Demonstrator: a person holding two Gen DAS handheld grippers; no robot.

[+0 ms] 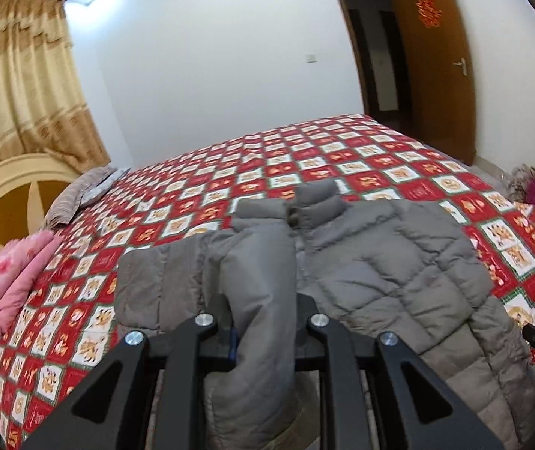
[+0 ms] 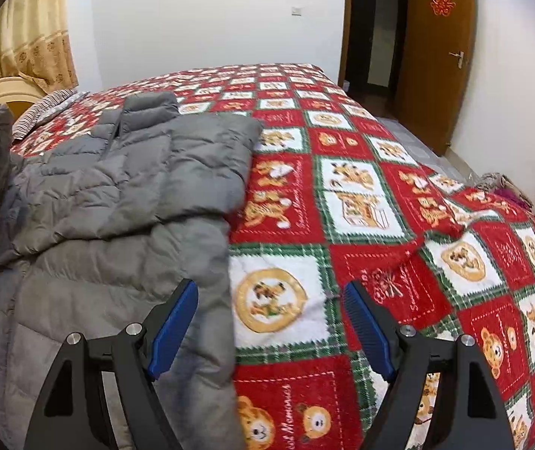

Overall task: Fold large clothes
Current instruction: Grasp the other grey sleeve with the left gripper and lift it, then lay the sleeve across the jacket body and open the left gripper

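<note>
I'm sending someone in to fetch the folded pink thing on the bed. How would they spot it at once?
Start at the big bed with the red-and-white checked cartoon quilt and go to its cream, arched headboard. The folded pink floral blanket lies at the quilt's edge there, clear of the grey padded jacket. Its neighbour, a flat pillow, is grey-striped.

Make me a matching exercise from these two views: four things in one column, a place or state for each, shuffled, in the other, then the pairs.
Things
1. grey puffer jacket
2. left hand-held gripper
3. right hand-held gripper
4. pink pillow

Places or states
A. jaws wide apart, nothing between them
B. at the bed's edge near the headboard
C. spread on the red patchwork quilt
D. closed on a grey sleeve

Pairs: 1-C, 2-D, 3-A, 4-B
</note>
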